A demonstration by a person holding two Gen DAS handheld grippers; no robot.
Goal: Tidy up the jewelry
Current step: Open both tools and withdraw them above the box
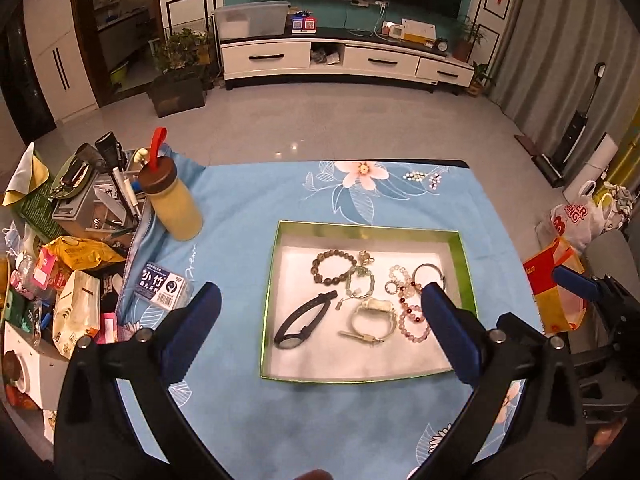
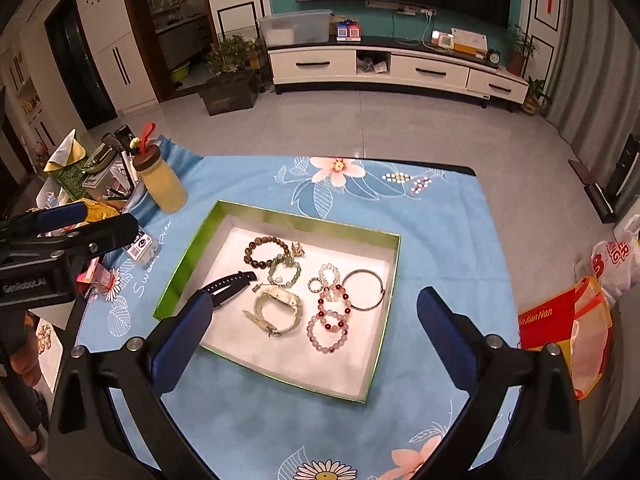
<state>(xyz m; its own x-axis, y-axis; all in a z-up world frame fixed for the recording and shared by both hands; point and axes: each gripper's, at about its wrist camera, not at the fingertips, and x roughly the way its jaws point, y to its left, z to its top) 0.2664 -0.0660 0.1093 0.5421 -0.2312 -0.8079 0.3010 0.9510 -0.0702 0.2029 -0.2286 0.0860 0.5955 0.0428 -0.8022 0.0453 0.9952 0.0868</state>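
Blue floral cloth (image 1: 248, 208), jewelry in green-rimmed box (image 1: 368, 229), both tools wide apart, empty

A light-blue tablecloth (image 2: 432, 240) printed with pink and white flowers bears a green-rimmed, white-floored box (image 2: 384, 344). Inside lie a dark brown bead bracelet (image 2: 260, 254), a black watch (image 1: 298, 322), a silver bangle (image 2: 364, 290) and pink-and-red bead bracelets (image 2: 332, 320).

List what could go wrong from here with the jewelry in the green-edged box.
1. The pink bead bracelets and small ring lie overlapping, so a grab may lift several pieces at once.
2. The two bead clusters sit outside the box near the table's far edge; a nudge could send them to the floor.
3. Both the left gripper and right gripper are open above the box and might collide.
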